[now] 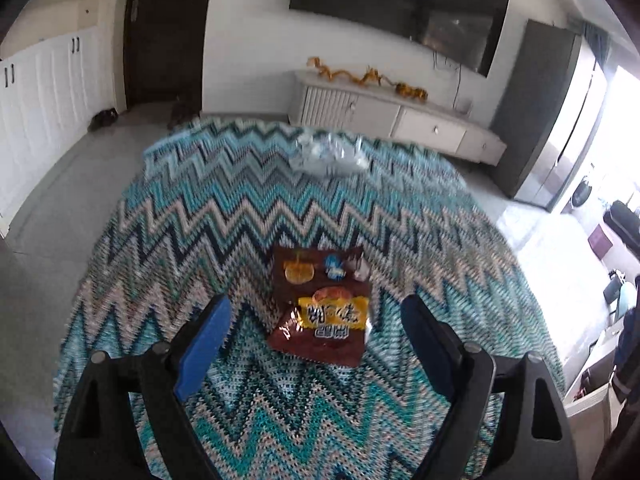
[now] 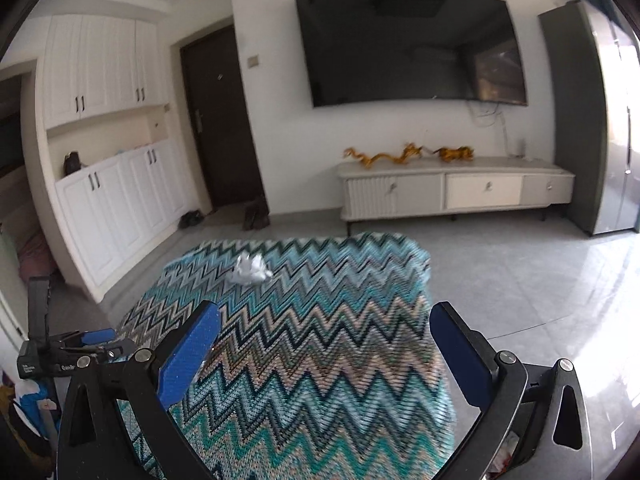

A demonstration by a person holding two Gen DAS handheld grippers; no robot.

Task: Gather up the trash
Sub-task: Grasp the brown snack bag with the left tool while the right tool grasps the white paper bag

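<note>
A brown snack bag (image 1: 320,304) with yellow lettering lies flat on the zigzag-patterned cloth (image 1: 224,208). My left gripper (image 1: 316,305) hovers over it, open, with the bag's near half showing between its fingers and no pad touching it. Farther back on the cloth lies a crumpled clear-and-white plastic wrapper (image 1: 329,155). In the right wrist view the same wrapper (image 2: 250,270) sits near the far edge of the cloth (image 2: 320,360). My right gripper (image 2: 326,314) is open above the cloth, holding nothing. The left gripper (image 2: 98,339) shows at that view's left edge.
A low white TV cabinet (image 2: 456,192) with gold dragon ornaments stands against the far wall under a wall-mounted TV (image 2: 412,44). A dark door (image 2: 220,120), white cupboards (image 2: 112,200) and shoes (image 2: 256,216) are at the left, and a grey fridge (image 2: 592,128) at the right. Grey tile floor surrounds the cloth.
</note>
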